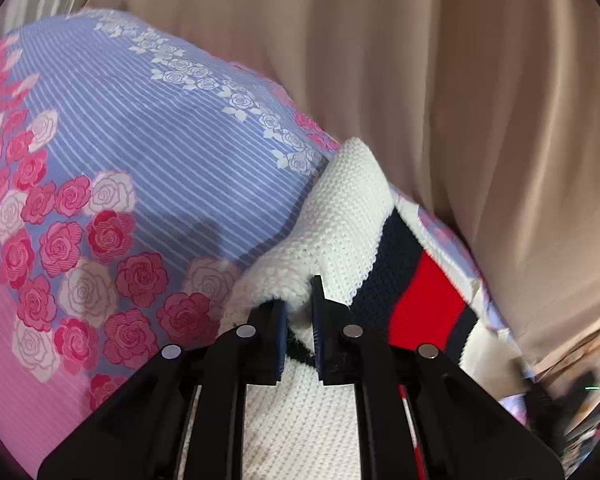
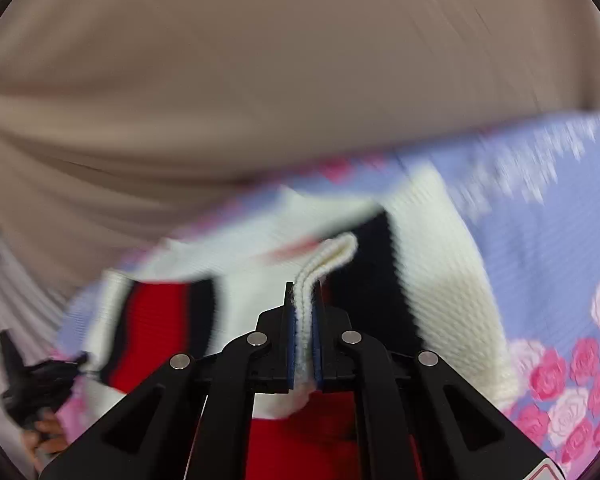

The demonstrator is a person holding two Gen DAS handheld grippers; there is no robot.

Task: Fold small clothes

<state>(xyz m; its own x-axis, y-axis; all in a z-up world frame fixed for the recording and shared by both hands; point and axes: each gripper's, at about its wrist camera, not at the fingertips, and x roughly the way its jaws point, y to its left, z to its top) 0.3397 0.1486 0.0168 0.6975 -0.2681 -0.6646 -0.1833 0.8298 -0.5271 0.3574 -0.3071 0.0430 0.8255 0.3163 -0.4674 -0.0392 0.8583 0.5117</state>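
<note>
My left gripper (image 1: 300, 300) sits at the bottom centre of its view, its jaws drawn in on a bunched edge of the white knitted sweater (image 1: 340, 216). The fabric fills the narrow gap between the blue pads, and a dark strand of yarn crosses lower down between them. The sweater runs up and right from the grip, folded over on itself, with its navy and red stripe (image 1: 424, 300) at the right. It lies on the bedsheet (image 1: 140, 128), lilac-striped with pink and white roses, which fills the left half of the frame. Beige curtains (image 1: 460, 80) hang across the upper right.

My right gripper (image 2: 304, 304), bottom centre of its own view, is clamped tight on a ribbed white edge (image 2: 324, 260) of the same sweater; the knit stands up between the pads and curls over above them. Most of this frame is blurred, so the sweater's lie is only roughly readable: it seems to spread left and right behind the grip, red and navy stripes at lower left. At the far lower left, the other gripper (image 2: 40, 376) shows, with fingers (image 2: 46, 428) beneath it.
</note>
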